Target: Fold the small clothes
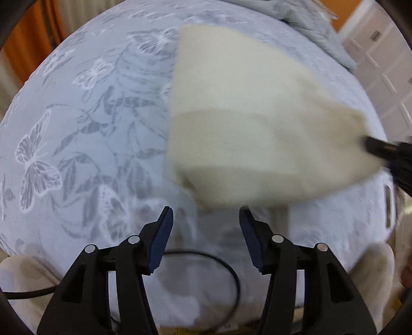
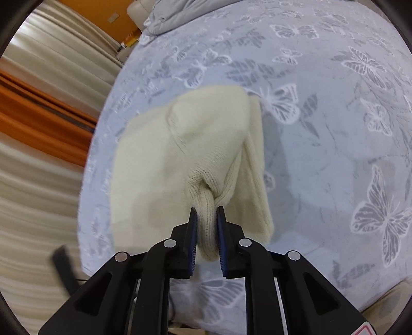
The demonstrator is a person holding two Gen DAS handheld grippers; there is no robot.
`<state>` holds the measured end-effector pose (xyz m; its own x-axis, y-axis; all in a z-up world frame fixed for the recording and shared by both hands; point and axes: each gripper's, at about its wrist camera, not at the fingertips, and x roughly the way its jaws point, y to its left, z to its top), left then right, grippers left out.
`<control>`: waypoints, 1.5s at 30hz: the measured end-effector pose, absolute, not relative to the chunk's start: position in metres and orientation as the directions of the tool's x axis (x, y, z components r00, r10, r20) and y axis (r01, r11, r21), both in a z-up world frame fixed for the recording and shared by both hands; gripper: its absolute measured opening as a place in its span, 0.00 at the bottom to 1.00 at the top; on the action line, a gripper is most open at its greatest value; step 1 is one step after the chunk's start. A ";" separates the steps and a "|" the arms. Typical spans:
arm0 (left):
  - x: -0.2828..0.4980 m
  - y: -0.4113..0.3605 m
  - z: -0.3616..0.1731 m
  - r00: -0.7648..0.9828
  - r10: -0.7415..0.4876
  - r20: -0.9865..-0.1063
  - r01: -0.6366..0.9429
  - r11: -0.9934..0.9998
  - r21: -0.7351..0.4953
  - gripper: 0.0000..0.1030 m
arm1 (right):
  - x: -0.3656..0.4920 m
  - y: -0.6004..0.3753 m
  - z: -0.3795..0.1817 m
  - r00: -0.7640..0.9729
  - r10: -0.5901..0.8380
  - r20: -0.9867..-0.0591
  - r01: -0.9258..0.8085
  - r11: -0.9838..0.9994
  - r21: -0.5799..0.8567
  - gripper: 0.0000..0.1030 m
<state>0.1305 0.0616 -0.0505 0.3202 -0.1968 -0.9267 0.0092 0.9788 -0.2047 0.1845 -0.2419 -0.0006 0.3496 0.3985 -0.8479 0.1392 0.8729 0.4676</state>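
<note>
A cream knitted garment [image 1: 247, 123] lies partly lifted over a pale blue bedsheet with a butterfly pattern [image 1: 77, 123]. My right gripper [image 2: 207, 214] is shut on a bunched edge of the cream garment [image 2: 185, 144] and holds it up off the sheet. It shows in the left wrist view [image 1: 378, 147] at the garment's right corner. My left gripper [image 1: 206, 214] is open and empty, just in front of the garment's near edge, above the sheet.
A grey folded blanket [image 2: 175, 15] lies at the far end of the bed. A black cable [image 1: 221, 260] loops under my left gripper. Beige and orange curtains [image 2: 38, 116] hang beside the bed. The butterfly sheet [image 2: 334, 128] spreads to the right.
</note>
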 end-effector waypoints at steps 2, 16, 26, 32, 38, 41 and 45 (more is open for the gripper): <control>0.139 0.071 -0.049 0.343 -0.194 -0.919 -0.037 0.975 -0.220 0.41 | 0.187 -0.241 0.007 0.367 0.386 -0.847 0.124 0.882 0.455 0.12; 0.116 0.132 -0.016 0.398 -0.155 -0.904 -0.181 0.953 -0.243 0.26 | 0.177 -0.234 -0.036 0.313 0.210 -0.926 0.128 0.957 0.260 0.14; 0.137 0.031 -0.028 0.353 -0.096 -0.931 0.037 0.995 -0.088 0.37 | 0.170 -0.211 -0.055 0.302 0.084 -0.949 -0.011 0.996 0.085 0.10; 0.117 0.038 0.008 0.411 -0.136 -0.901 0.035 0.990 -0.134 0.39 | 0.131 -0.222 -0.001 0.418 0.134 -0.898 0.027 0.987 0.160 0.18; 0.085 0.023 0.031 0.515 -0.089 -0.852 0.036 0.996 -0.082 0.81 | 0.095 -0.220 -0.001 0.455 0.069 -0.888 0.109 0.985 0.132 0.50; 0.087 0.021 0.033 0.547 -0.082 -0.833 0.051 0.997 -0.065 0.82 | 0.090 -0.221 -0.010 0.455 0.056 -0.889 0.109 0.987 0.118 0.51; 0.081 0.010 0.039 0.586 -0.051 -0.809 0.053 0.998 -0.024 0.82 | 0.088 -0.218 -0.007 0.464 0.060 -0.884 0.109 0.986 0.124 0.55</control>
